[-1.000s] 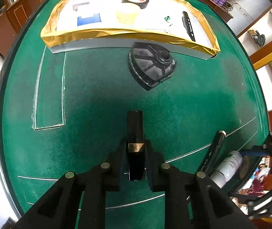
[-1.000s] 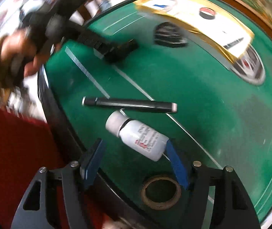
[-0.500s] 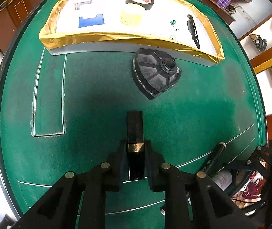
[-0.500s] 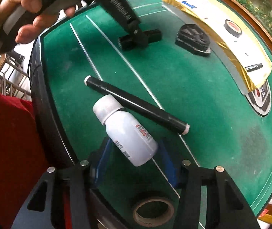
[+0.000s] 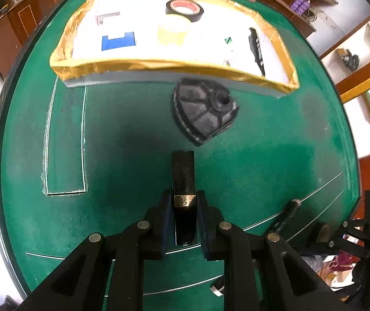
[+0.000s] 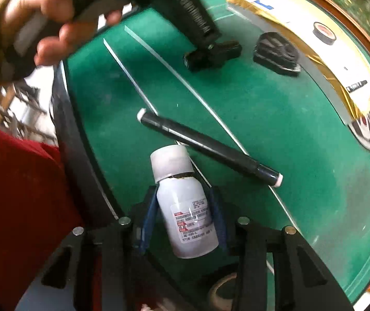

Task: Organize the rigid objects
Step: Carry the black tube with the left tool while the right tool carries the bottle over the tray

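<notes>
White bottle (image 6: 185, 207) between closing right jaws, black bar (image 5: 183, 197) clamped in left jaws

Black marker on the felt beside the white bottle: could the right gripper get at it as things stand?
Probably not yet. The right gripper is closing its jaws around the white bottle, so they are occupied. The black marker itself lies uncovered just beyond the bottle, so the path looks free once the bottle is placed.

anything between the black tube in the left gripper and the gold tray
Yes. The fan-shaped black part lies on the felt between the tube and the tray, slightly right of a straight line, close to the tray's near wall.
</notes>
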A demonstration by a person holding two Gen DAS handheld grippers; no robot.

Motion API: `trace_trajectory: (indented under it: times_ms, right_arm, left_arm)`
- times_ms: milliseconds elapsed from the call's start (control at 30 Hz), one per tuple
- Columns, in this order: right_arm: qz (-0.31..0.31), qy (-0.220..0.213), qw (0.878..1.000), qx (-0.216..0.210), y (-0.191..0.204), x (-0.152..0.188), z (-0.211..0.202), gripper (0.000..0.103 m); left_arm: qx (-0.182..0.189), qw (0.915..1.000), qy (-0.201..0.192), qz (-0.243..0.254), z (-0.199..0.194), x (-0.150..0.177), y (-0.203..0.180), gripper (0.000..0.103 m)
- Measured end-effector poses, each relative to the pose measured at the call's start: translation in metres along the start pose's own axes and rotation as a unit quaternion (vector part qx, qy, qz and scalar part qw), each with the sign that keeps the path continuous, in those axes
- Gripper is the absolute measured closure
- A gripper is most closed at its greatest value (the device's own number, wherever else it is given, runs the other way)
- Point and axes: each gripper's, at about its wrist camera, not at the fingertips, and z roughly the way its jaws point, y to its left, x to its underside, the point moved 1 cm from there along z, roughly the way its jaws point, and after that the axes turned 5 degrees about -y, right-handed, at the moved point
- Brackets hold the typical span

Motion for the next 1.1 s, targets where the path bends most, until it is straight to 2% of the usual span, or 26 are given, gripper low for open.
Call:
trace_trajectory:
  times_ms: [133,267,400,600,700,967,1100]
  right_arm:
    - [0.058,-0.046,0.997,-0.018,-0.019,-0.010,-0.028,0.065]
    - [0.112,-0.096,0.989,-0.015,-0.048,-0.032,-0.052,0.065]
    - [0.171,-0.141,0.975,0.015,-0.083,-0.049,-0.065,0.065]
    - [0.254,-0.193,0.948,0.022,-0.125,-0.073,-0.071,0.065]
    - [0.263,-0.200,0.944,0.028,-0.134,-0.088,-0.070,0.065]
    - [0.275,-0.186,0.942,0.039,-0.157,-0.118,-0.049,0.065]
    - [0.297,-0.165,0.940,0.023,-0.173,-0.130,-0.033,0.065]
  left_arm:
    - [0.027,0.9994,-0.016,-0.015,-0.015,-0.008,0.001,0.085]
    - [0.048,0.9980,-0.035,-0.021,-0.032,-0.023,0.001,0.085]
    - [0.066,0.9963,-0.049,-0.025,-0.045,-0.044,-0.004,0.085]
    - [0.068,0.9953,-0.058,-0.036,-0.047,-0.083,0.006,0.085]
    - [0.067,0.9950,-0.059,-0.044,-0.044,-0.100,0.016,0.085]
    - [0.066,0.9948,-0.059,-0.050,-0.027,-0.145,0.029,0.085]
    - [0.064,0.9950,-0.050,-0.058,-0.009,-0.170,0.037,0.085]
